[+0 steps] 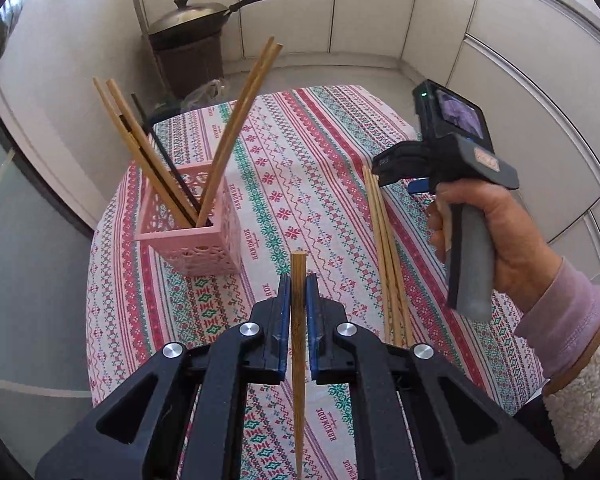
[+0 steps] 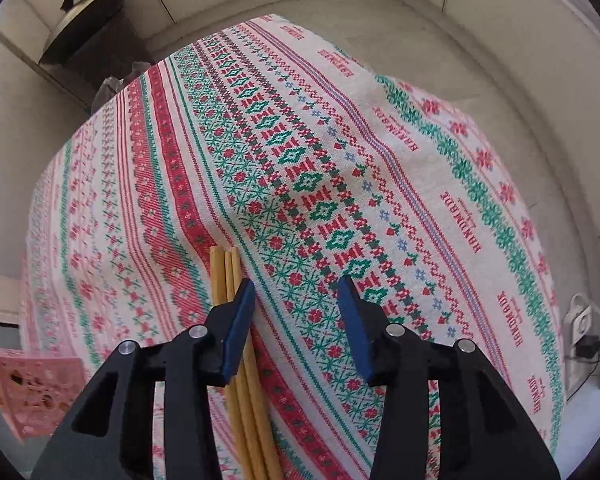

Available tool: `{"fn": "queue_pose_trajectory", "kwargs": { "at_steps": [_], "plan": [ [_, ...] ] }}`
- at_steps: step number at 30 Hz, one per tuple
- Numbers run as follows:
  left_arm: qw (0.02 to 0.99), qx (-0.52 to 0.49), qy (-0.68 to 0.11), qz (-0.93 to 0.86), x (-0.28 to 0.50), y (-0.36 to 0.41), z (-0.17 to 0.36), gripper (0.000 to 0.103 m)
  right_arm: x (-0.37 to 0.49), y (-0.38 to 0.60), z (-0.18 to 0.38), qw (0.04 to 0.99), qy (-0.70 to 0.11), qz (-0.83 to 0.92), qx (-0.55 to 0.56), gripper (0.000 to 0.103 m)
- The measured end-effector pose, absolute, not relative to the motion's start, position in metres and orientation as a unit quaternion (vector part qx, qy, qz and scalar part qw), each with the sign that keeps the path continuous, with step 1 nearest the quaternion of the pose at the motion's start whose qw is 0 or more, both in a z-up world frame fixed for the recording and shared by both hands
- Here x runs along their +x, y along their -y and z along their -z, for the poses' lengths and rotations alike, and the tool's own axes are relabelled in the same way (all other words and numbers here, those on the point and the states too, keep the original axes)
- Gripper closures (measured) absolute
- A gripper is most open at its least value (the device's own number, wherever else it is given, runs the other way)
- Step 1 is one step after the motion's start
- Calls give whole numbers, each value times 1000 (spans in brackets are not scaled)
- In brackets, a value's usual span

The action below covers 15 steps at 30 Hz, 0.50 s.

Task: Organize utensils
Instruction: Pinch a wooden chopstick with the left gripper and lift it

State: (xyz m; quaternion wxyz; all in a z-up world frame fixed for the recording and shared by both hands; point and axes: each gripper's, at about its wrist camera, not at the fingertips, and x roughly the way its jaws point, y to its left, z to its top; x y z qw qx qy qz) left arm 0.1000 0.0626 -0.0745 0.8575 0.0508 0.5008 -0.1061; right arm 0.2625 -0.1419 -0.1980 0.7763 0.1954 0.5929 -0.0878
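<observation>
My left tool [image 1: 299, 292] is clamped on one bamboo chopstick [image 1: 298, 344], held above the table [image 1: 320, 152] near the pink basket [image 1: 204, 240], where several chopsticks [image 1: 236, 128] already stand. My right tool [image 2: 296, 292] hangs wide open and empty over the loose chopsticks [image 2: 244, 396] left on the tablecloth. I judge the job roughly half done.

Worktop covered by a patterned tablecloth [image 1: 300, 184] in red, green and white bands, "HANDMADE" lettering woven in. A lidded wok [image 1: 196, 16] is seen on a dark wicker stand [image 1: 192, 60] behind it, against white panelled walls [image 1: 292, 0]. A power strip [image 2: 580, 320] with a plugged charger is seen on the floor.
</observation>
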Motion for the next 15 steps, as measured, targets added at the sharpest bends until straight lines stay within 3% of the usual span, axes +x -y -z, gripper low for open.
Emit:
{"fn": "queue_pose_trajectory", "kwargs": {
  "at_steps": [4, 15],
  "plan": [
    [857, 44, -504, 100, 101, -73, 76, 96, 264, 157, 198, 762, -594, 78, 246, 59],
    [855, 37, -507, 100, 102, -87, 75, 96, 268, 138, 198, 769, -591, 65, 235, 59]
  ]
}}
